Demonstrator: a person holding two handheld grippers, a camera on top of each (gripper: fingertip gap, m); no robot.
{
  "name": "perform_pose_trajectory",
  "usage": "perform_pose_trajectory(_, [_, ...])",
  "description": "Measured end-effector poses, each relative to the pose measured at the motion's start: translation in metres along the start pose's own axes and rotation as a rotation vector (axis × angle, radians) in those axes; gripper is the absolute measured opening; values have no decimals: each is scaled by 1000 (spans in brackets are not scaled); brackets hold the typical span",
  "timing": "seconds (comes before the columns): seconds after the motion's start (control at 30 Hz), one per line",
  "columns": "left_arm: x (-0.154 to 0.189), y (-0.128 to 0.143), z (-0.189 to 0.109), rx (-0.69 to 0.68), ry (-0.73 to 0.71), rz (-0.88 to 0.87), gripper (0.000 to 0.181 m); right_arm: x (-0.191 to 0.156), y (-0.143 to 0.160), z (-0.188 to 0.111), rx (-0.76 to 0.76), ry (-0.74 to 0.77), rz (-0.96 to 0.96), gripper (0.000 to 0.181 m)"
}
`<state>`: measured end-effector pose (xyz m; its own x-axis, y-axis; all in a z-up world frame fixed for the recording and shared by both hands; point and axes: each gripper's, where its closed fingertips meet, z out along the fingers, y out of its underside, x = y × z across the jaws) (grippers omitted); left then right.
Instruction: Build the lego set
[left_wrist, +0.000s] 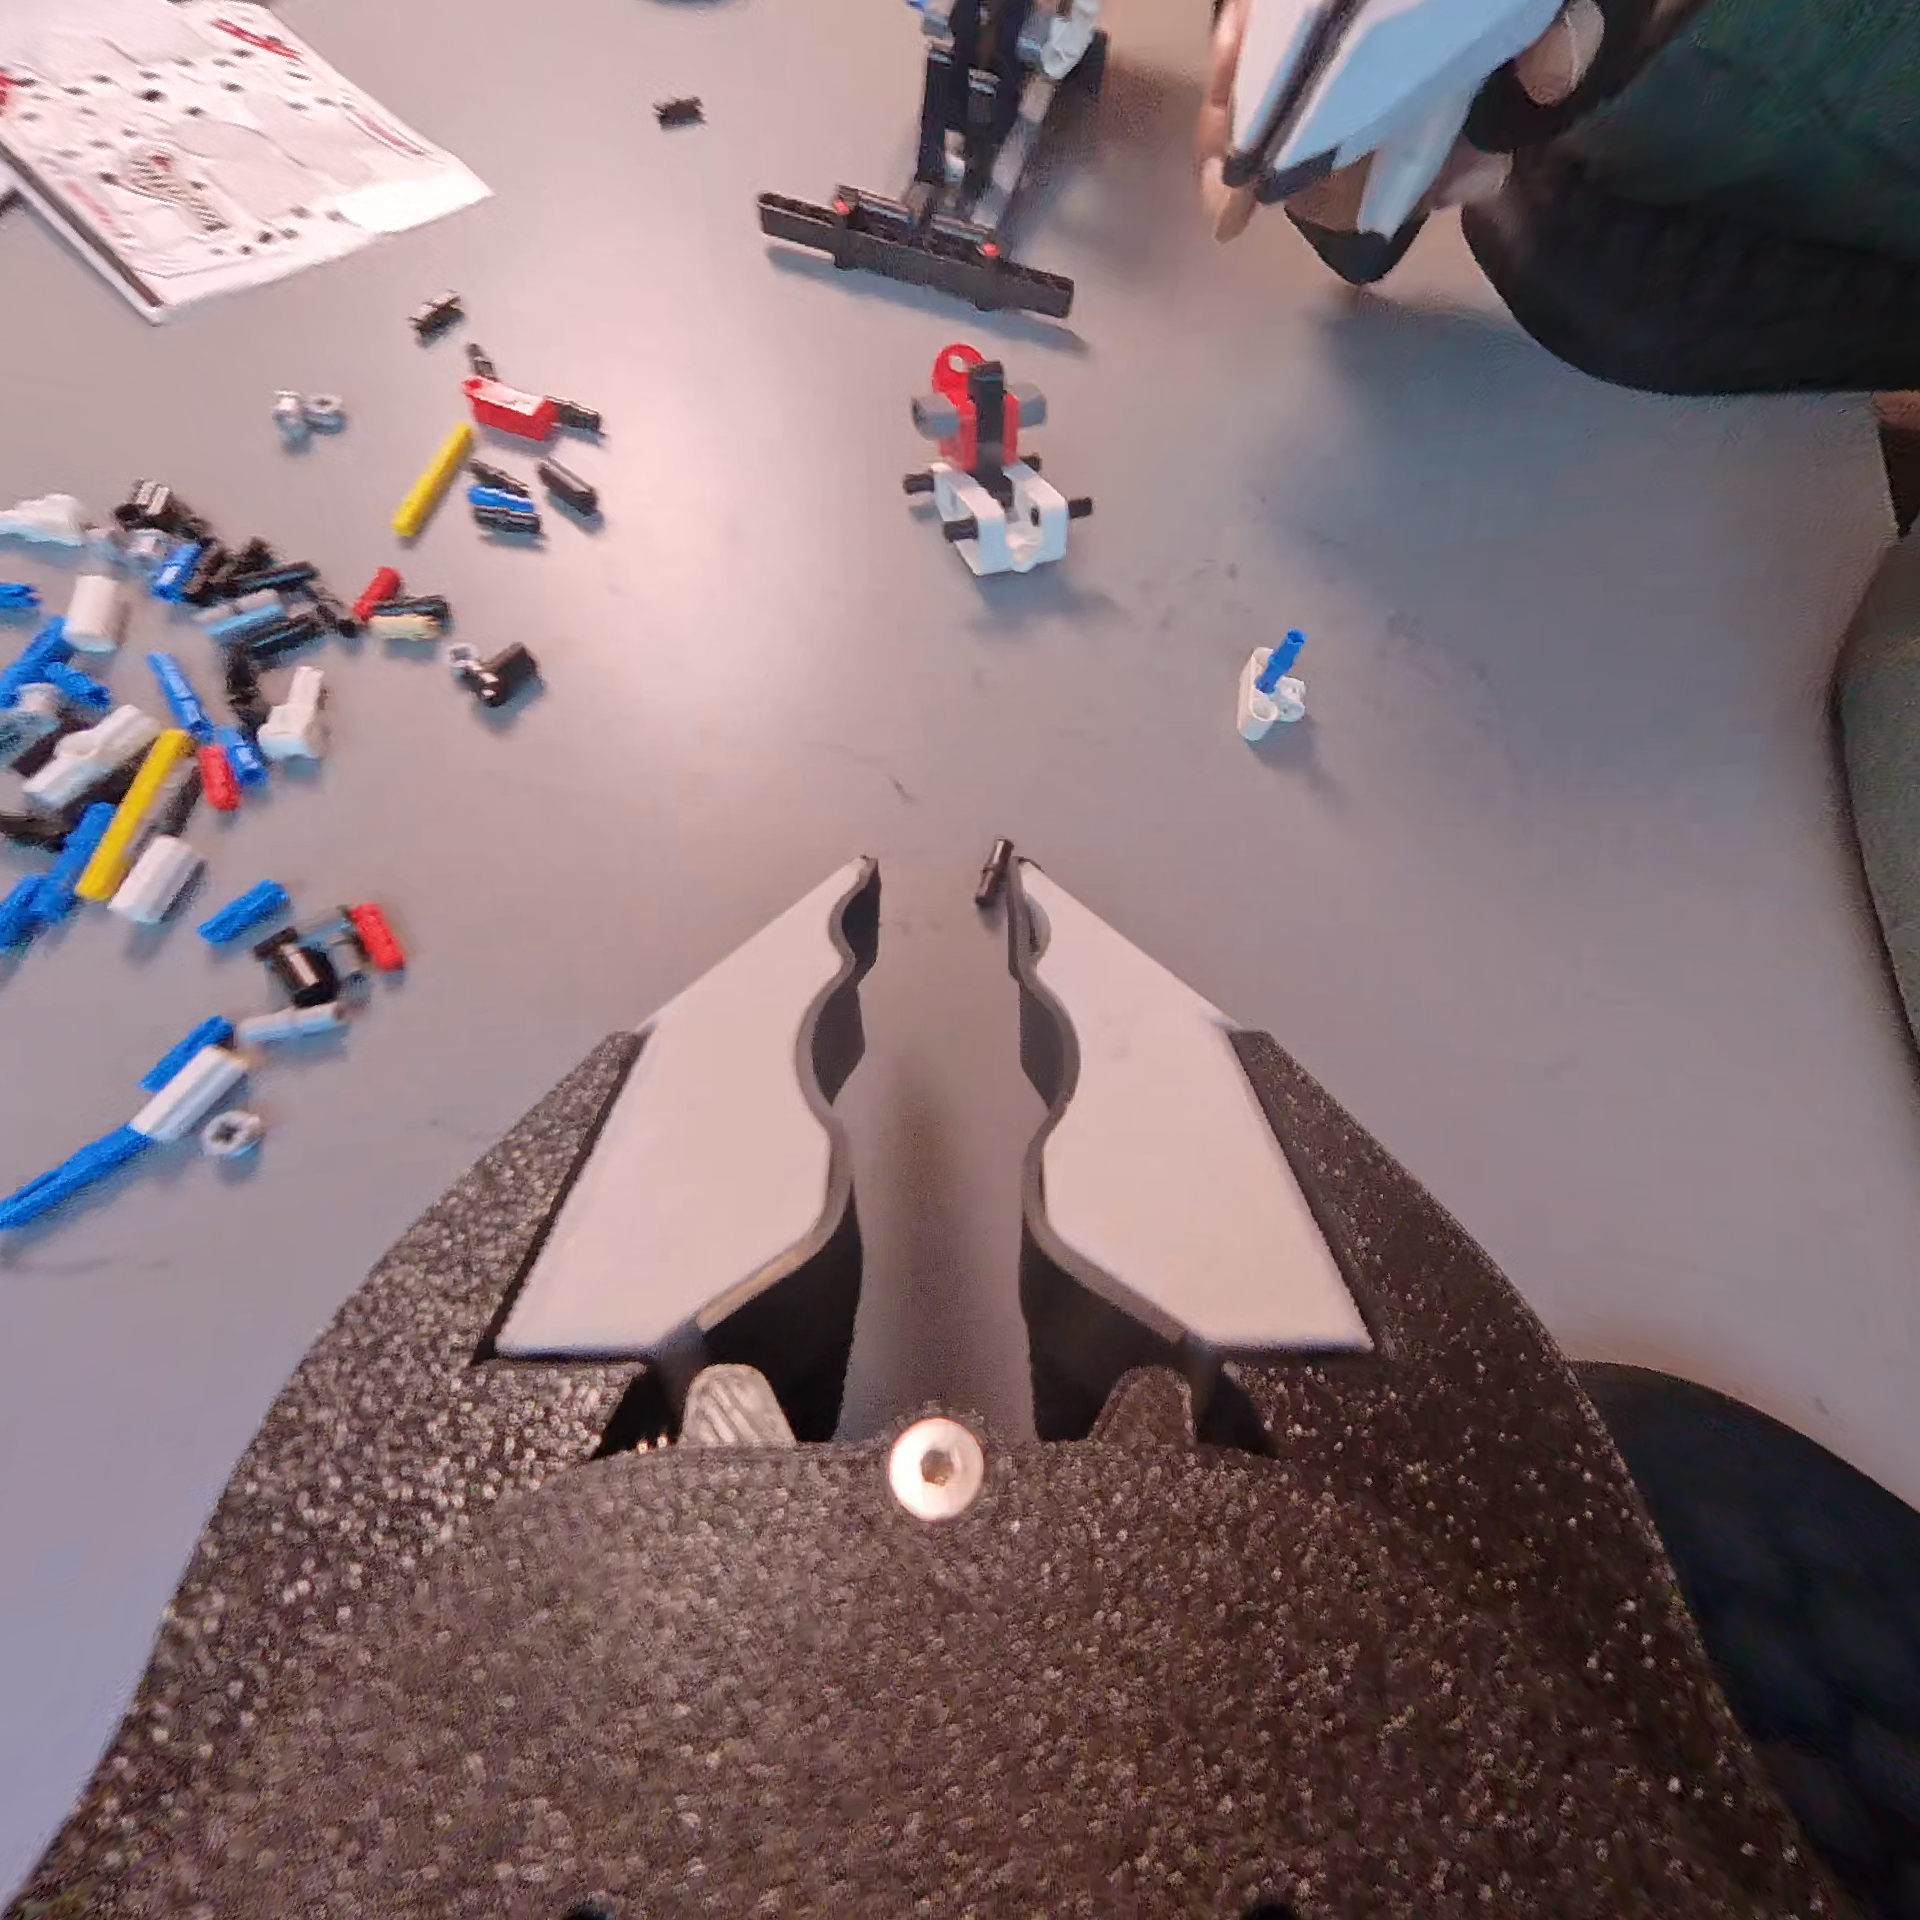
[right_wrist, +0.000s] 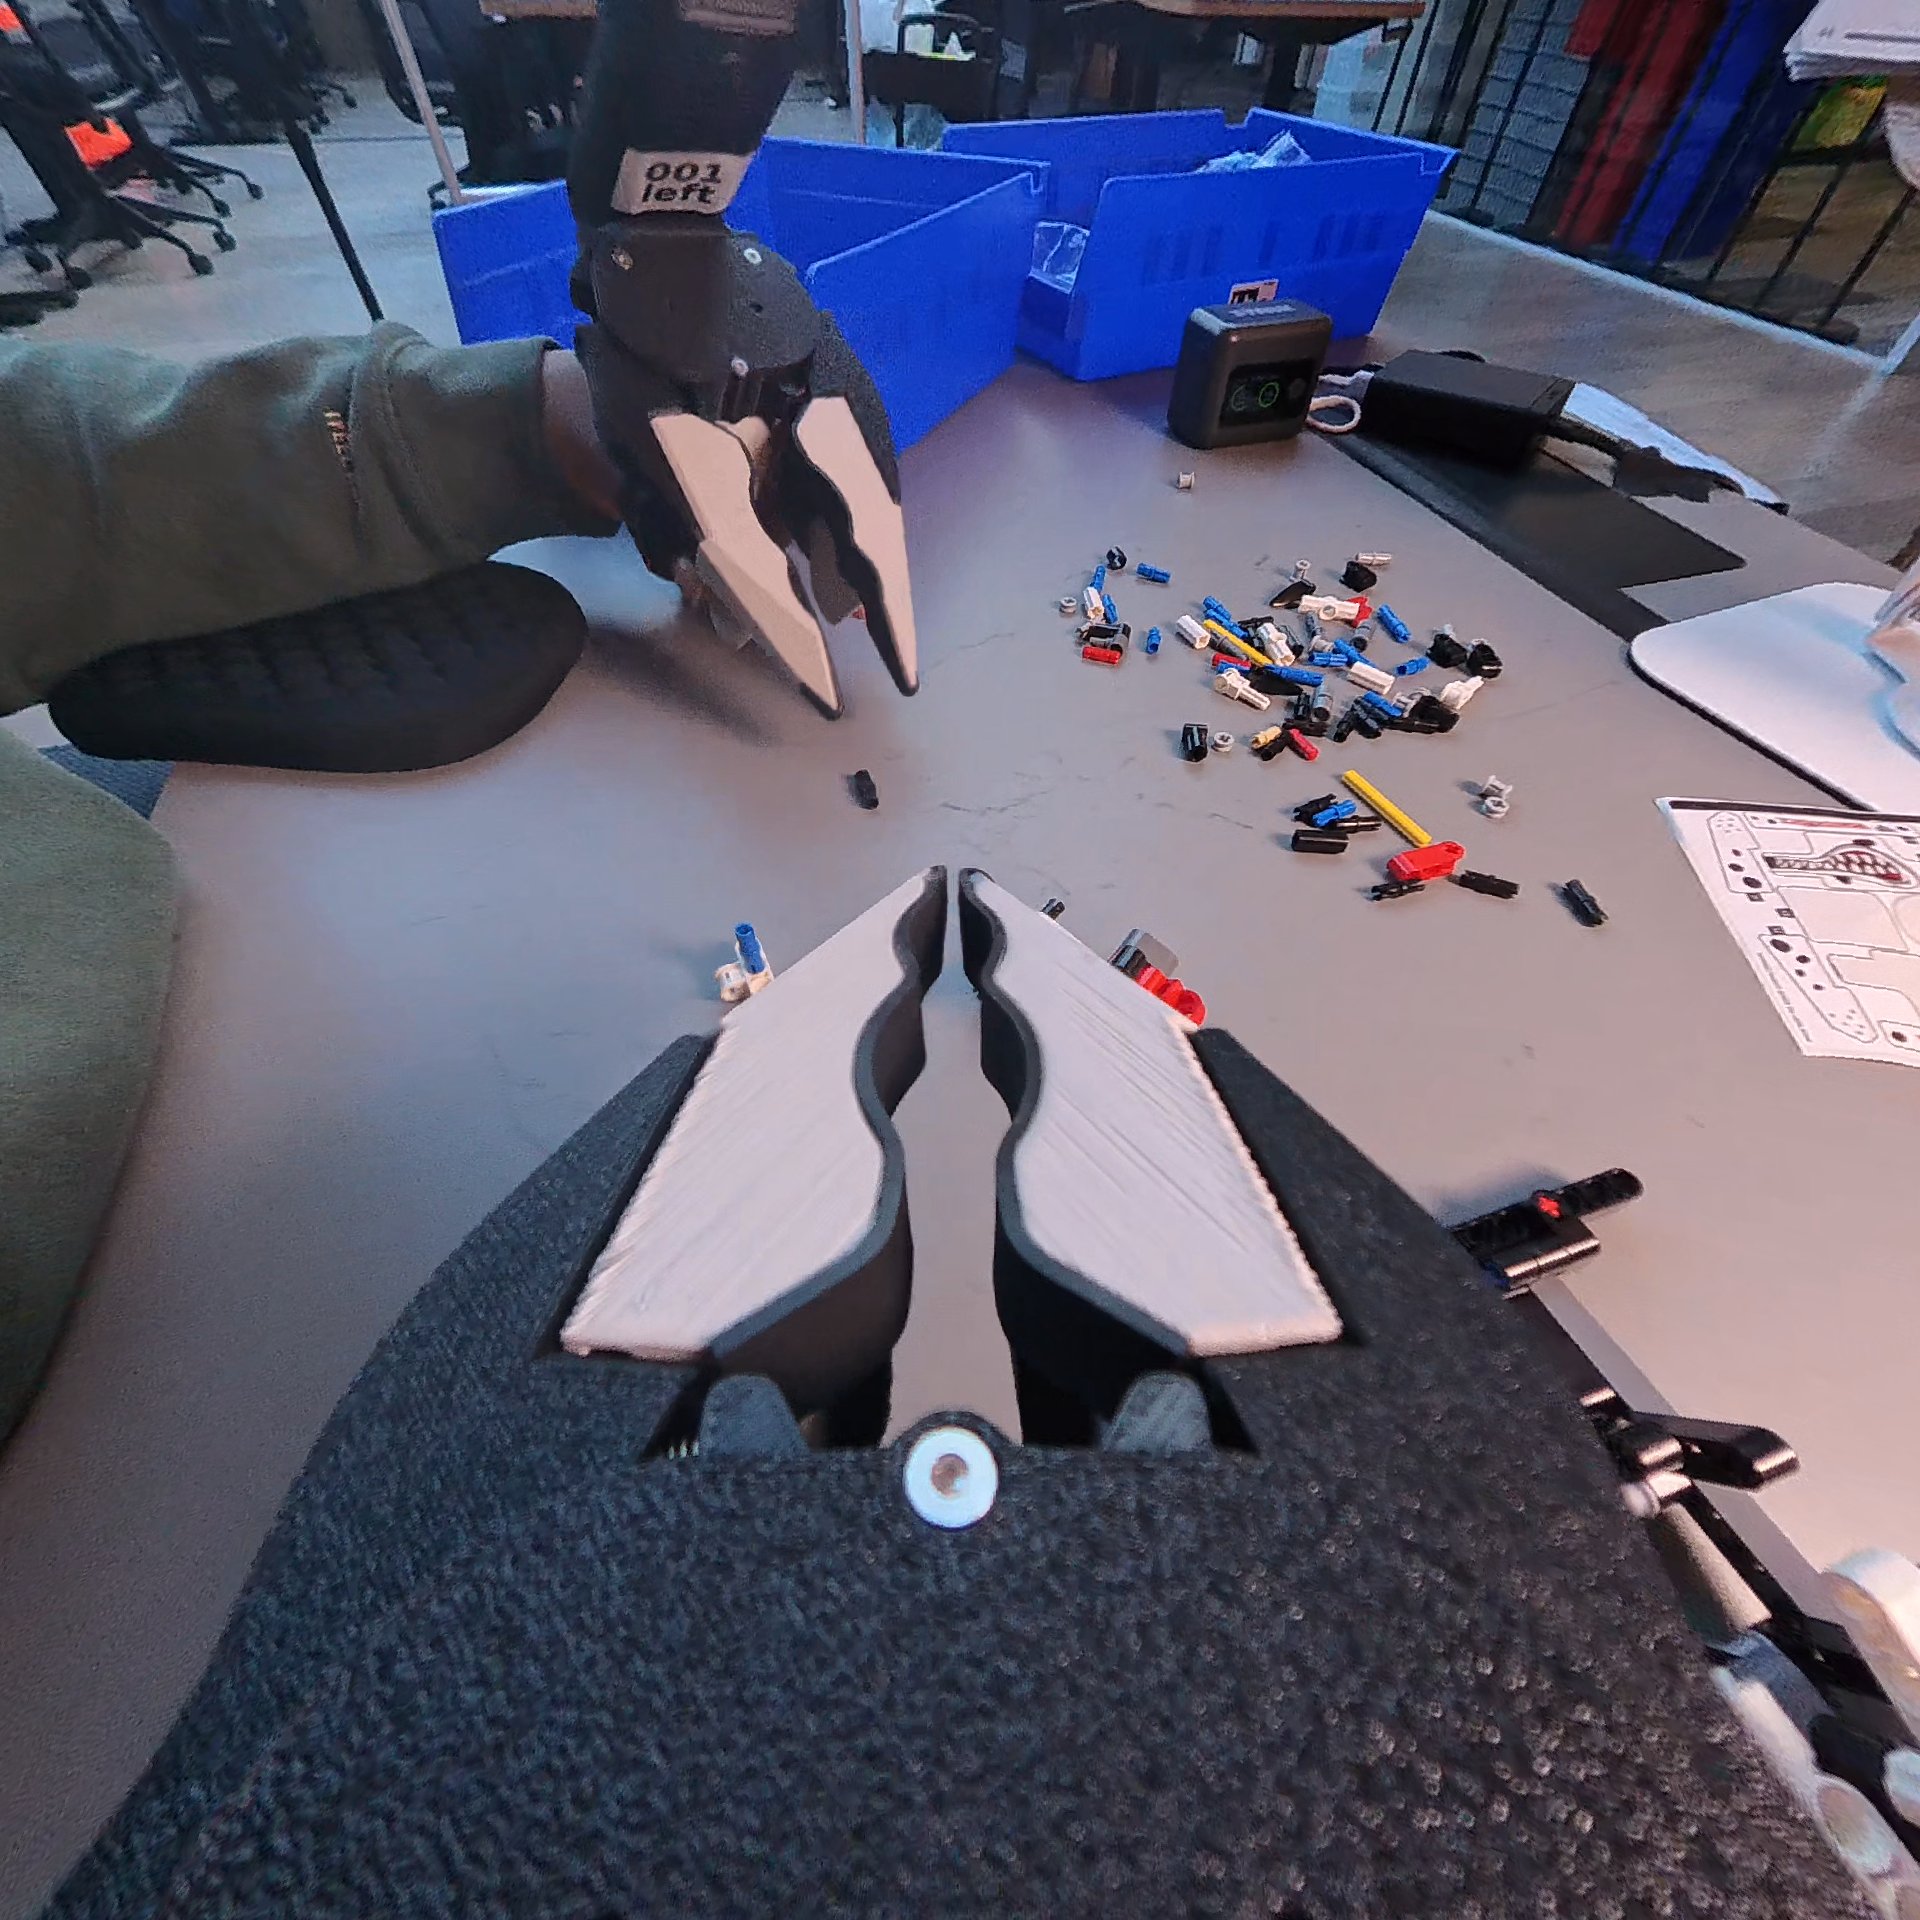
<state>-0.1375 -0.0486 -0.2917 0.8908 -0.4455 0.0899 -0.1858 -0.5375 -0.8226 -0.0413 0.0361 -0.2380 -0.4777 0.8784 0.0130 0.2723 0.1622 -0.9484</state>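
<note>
My left gripper (left_wrist: 941, 875) is open and hangs just above the grey table; it also shows in the right wrist view (right_wrist: 871, 701). A small black pin (left_wrist: 992, 873) lies loose on the table at its right fingertip, apart from the tips (right_wrist: 862, 788). My right gripper (right_wrist: 951, 881) is shut and empty; it shows blurred at the top right of the left wrist view (left_wrist: 1340, 114). A red, grey and white sub-assembly (left_wrist: 987, 468) stands mid-table, half hidden behind my right finger (right_wrist: 1153, 971). A white connector with a blue pin (left_wrist: 1270, 686) stands alone (right_wrist: 743, 966). The black chassis (left_wrist: 914, 234) lies beyond.
Several loose blue, black, white, red and yellow pieces (left_wrist: 156, 707) spread on one side (right_wrist: 1320, 665). An instruction sheet (left_wrist: 208, 135) lies beside them (right_wrist: 1818, 925). Blue bins (right_wrist: 1143, 239) and a black device (right_wrist: 1247, 374) stand at the back. A black cushion (right_wrist: 312, 665) lies under a green sleeve. About 15 cm separates my left fingertips from my right.
</note>
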Motion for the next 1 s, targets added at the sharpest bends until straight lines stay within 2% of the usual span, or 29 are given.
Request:
perform_pose_trajectory(0.23, [8,16,22,-164,-12,72,18,-7,6,5,-21,-27,-14,5])
perform_pose_trajectory(0.3, [11,16,25,-170,-3,89,5,-10,8,7,-27,-36,-17,5])
perform_pose_trajectory(0.4, [14,14,26,-171,-1,109,4,-17,7,10,-18,-57,-47,8])
perform_pose_trajectory(0.5, [37,-15,27,-22,108,91,4,-38,-3,14,35,-119,-117,20])
perform_pose_trajectory(0.6, [74,-56,22,166,265,98,4,-60,-15,16,89,-163,-212,25])
perform_pose_trajectory(0.67, [92,-70,22,222,334,102,4,-66,-17,17,92,-165,-267,24])
perform_pose_trajectory(0.77, [105,-75,24,241,392,100,4,-75,-17,17,104,-189,-292,17])
perform_pose_trajectory(1.0, [113,-73,26,236,434,96,4,-80,-13,17,90,-211,-318,8])
